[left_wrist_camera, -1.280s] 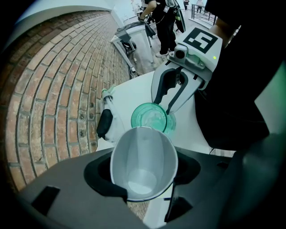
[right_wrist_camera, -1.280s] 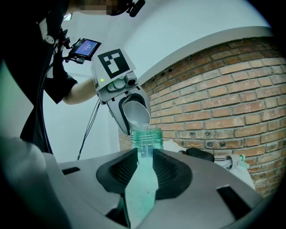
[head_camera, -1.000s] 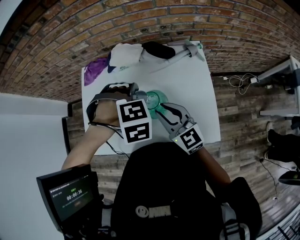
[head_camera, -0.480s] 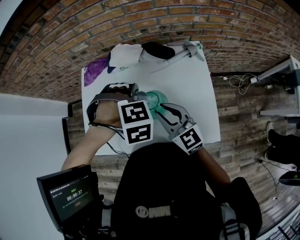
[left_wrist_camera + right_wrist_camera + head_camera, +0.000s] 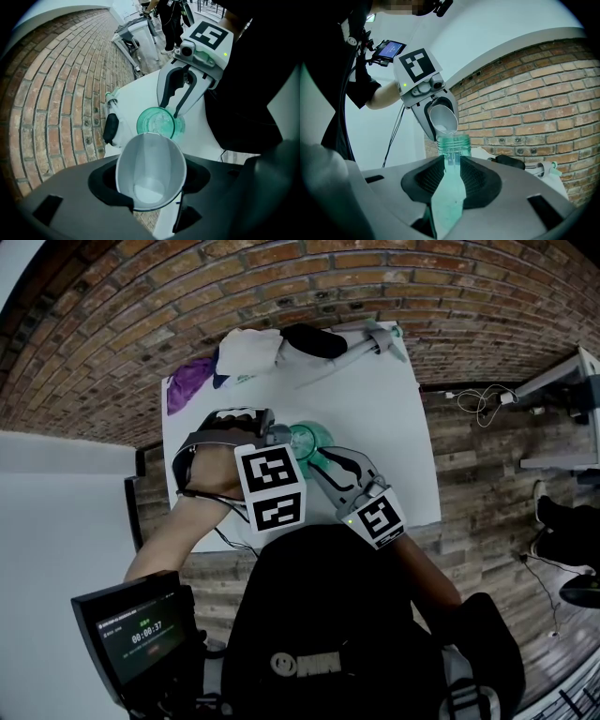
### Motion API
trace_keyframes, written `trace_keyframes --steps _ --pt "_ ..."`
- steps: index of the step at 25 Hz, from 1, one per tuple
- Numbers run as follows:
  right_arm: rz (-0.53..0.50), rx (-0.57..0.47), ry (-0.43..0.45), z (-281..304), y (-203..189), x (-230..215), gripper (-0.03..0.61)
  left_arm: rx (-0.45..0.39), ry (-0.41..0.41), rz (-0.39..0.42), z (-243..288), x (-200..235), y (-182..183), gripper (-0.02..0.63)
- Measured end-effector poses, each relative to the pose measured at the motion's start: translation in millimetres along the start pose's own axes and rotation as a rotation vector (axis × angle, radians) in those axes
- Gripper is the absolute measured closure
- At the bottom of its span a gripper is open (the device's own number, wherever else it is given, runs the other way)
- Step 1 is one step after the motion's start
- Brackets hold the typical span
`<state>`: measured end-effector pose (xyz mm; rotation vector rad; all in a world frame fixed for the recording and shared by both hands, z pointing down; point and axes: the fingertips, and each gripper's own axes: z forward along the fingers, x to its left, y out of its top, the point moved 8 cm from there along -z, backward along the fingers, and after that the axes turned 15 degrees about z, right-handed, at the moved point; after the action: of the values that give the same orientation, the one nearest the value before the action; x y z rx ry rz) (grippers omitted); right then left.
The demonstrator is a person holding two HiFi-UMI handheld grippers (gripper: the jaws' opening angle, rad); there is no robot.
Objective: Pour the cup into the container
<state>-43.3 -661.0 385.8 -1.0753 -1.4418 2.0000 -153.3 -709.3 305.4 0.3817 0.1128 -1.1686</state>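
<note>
Pouring in progress. Left gripper [image 5: 150, 182] is clenched on a white cup [image 5: 149, 154], jaws pressing its two sides. The cup is tipped steeply, mouth down, lip just above the open neck of the container [image 5: 157, 123]. The container is a clear green jar with a threaded neck, standing on the white table [image 5: 394, 427] and grasped by the right gripper [image 5: 451, 182], whose pads close on its body from either side. A pale pool lies low in the cup. Whether a stream runs at the lip cannot be told for certain; the right gripper view suggests a thin one.

Risks, as judged from here:
- The jar mouth is narrower than the cup mouth. Any sideways drift of the lip would send liquid down the outside of the jar and onto the table.
- Tipping faster could make the flow overshoot the far rim.
- The cup wall looks thin. A harder squeeze may buckle it and shift the spout line.
- If the cup rim knocks the neck, the jar could twist in the right gripper's grip.
- Splashes near the right gripper's pads could make that hold slip.
</note>
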Motion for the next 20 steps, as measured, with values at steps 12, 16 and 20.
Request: trace_keyframes --steps 12,16,20 --pt "0.001 -0.002 0.002 0.0 -0.4 0.1 0.471 0.025 0.002 0.02 0.0 -0.2 1.7 0.341" --pt "0.003 -0.003 0.004 -0.3 -0.4 0.5 0.471 0.032 0.0 0.024 -0.6 -0.6 2.2 0.341" --pt "0.004 -0.004 0.006 -0.9 0.2 0.0 0.472 0.042 0.001 0.031 -1.2 0.0 3.4 0.341"
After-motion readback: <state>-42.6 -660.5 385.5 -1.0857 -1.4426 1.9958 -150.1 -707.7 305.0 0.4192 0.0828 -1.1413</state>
